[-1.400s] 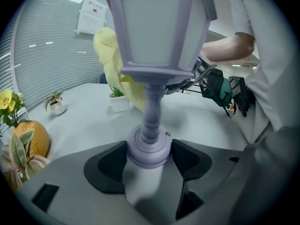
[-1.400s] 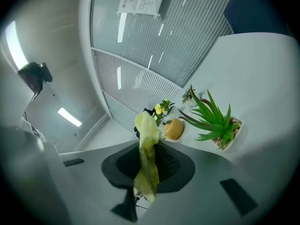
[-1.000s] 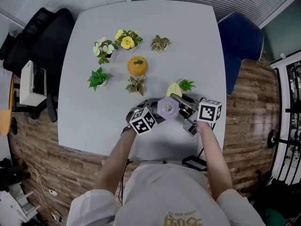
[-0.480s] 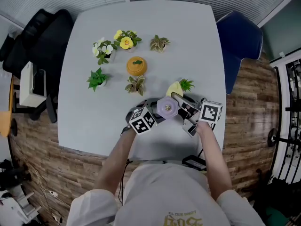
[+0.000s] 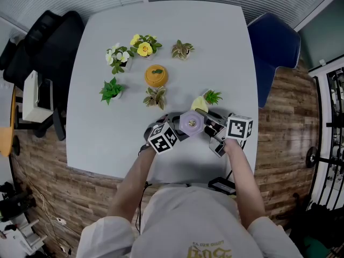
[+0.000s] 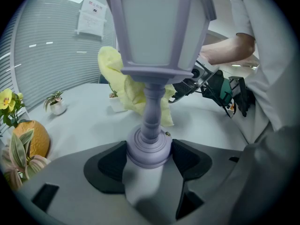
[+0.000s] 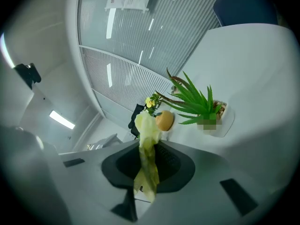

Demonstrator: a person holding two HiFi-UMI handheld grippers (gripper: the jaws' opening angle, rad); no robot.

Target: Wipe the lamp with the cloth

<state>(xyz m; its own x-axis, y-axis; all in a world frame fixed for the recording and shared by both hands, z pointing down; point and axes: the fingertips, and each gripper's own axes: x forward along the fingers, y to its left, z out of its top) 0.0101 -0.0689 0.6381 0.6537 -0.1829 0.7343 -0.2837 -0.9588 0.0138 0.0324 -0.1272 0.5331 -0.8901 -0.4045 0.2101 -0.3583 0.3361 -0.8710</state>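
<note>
A lilac lantern-shaped lamp [image 5: 191, 123] stands upright near the table's front edge. My left gripper [image 6: 149, 157] is shut on the lamp's round base [image 6: 148, 149], the stem and shade [image 6: 157, 27] rising above it. A yellow cloth [image 6: 123, 86] hangs just behind the lamp's shade and stem; whether it touches the lamp I cannot tell. My right gripper [image 7: 148, 165] is shut on that cloth [image 7: 146, 151], which sticks out between its jaws. In the head view the cloth [image 5: 198, 103] shows at the lamp's far right side, the right gripper [image 5: 206, 116] reaching in from the right.
A spiky green plant in a white pot [image 5: 213, 97] stands just beyond the cloth. Farther back are an orange gourd-shaped pot [image 5: 156, 75], a mottled-leaf plant [image 5: 156, 97], a green plant [image 5: 111, 89], flowers [image 5: 143, 47] and another small plant [image 5: 183, 49]. A blue chair [image 5: 275, 47] stands right of the table.
The cloth and right gripper have shifted slightly along the lamp's far right side. The lamp and left gripper have stayed in place.
</note>
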